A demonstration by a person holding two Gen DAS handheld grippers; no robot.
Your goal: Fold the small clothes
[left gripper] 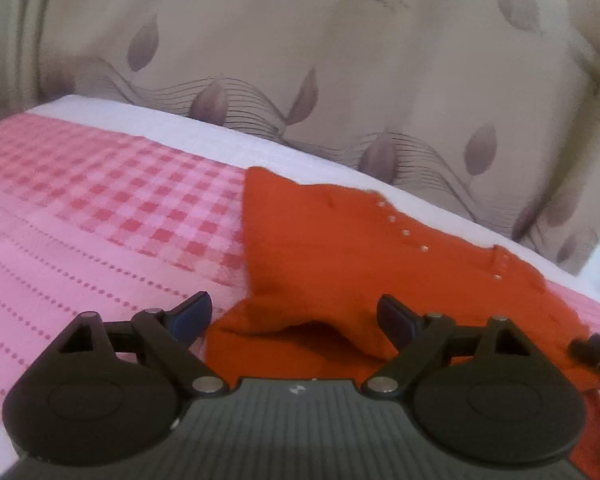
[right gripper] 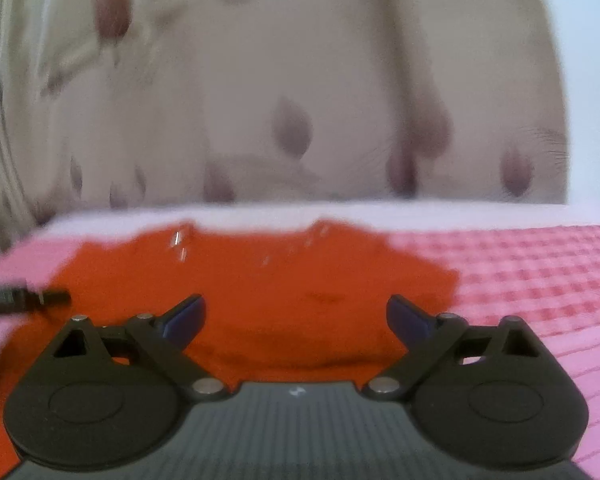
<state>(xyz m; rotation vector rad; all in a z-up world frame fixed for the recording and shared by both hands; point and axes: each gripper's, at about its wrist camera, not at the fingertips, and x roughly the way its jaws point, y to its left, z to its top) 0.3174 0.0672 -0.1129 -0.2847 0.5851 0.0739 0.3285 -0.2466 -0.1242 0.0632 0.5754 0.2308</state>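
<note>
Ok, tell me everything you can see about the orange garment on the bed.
The orange garment looks like soft knit. It lies mostly flat on the pink checked bedspread, with small shiny studs in a line near its far edge. Its near edge is rumpled into a raised fold. Both the left tool and right tool are open over it, holding nothing.

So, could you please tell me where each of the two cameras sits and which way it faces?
Left wrist: on the left gripper, looking along its open fingers at the orange garment on the pink checked bedspread, curtain behind; the other gripper's tip shows at right.
Right wrist: on the right gripper, fingers open, facing the same garment head-on; the left gripper's tip shows at left.
Shared: garment, bedspread, curtain.
</note>
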